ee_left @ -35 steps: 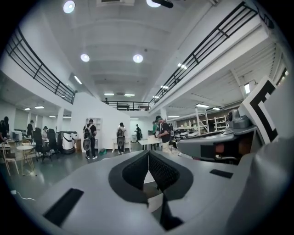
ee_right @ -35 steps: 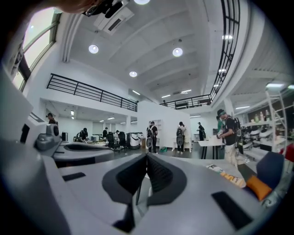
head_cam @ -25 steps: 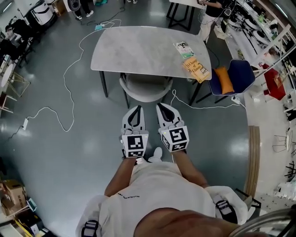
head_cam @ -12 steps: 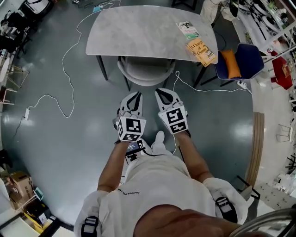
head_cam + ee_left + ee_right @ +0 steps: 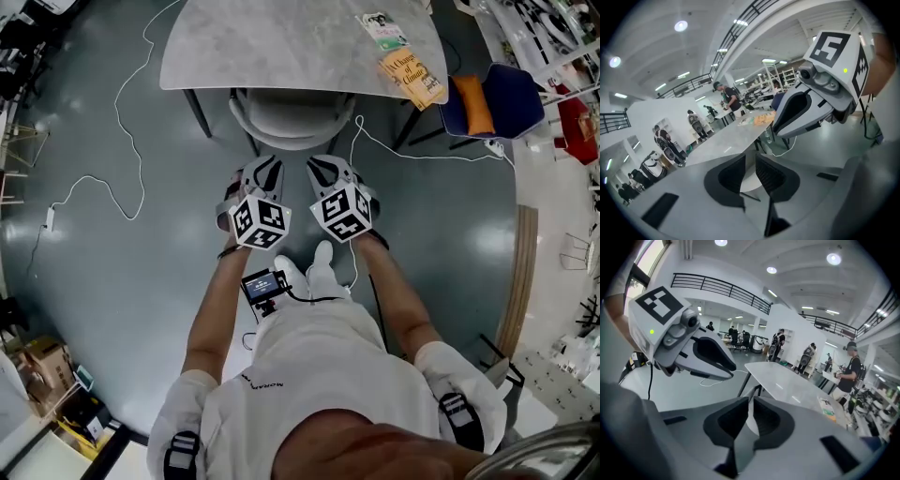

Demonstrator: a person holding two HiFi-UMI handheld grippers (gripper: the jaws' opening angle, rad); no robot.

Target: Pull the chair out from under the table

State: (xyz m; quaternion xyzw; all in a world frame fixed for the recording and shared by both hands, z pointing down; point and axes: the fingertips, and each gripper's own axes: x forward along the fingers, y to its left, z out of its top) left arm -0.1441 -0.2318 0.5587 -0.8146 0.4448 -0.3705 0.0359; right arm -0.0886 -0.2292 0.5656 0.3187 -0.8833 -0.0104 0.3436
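Observation:
The light grey chair (image 5: 292, 117) is tucked under the grey table (image 5: 281, 47), with only its curved back showing. Both grippers are side by side just short of that back, pointing at it. My left gripper (image 5: 262, 167) (image 5: 750, 159) has just been opening its jaws; a narrow gap shows between the pads and nothing is in it. The right gripper (image 5: 322, 167) (image 5: 750, 404) is shut and holds nothing. Neither gripper touches the chair. Each gripper view also shows the other gripper: the right gripper (image 5: 806, 108) and the left gripper (image 5: 703, 355).
A yellow book (image 5: 408, 77) and a magazine (image 5: 384, 30) lie on the table's right end. A blue chair with an orange cushion (image 5: 492, 101) stands to the right. White cables (image 5: 122, 178) trail over the floor, one (image 5: 412, 150) beside the chair. Dark table legs (image 5: 197, 112) flank it.
Both grippers have come closer to the chair back and their marker cubes have rolled. The table and chair now sit higher in the head view.

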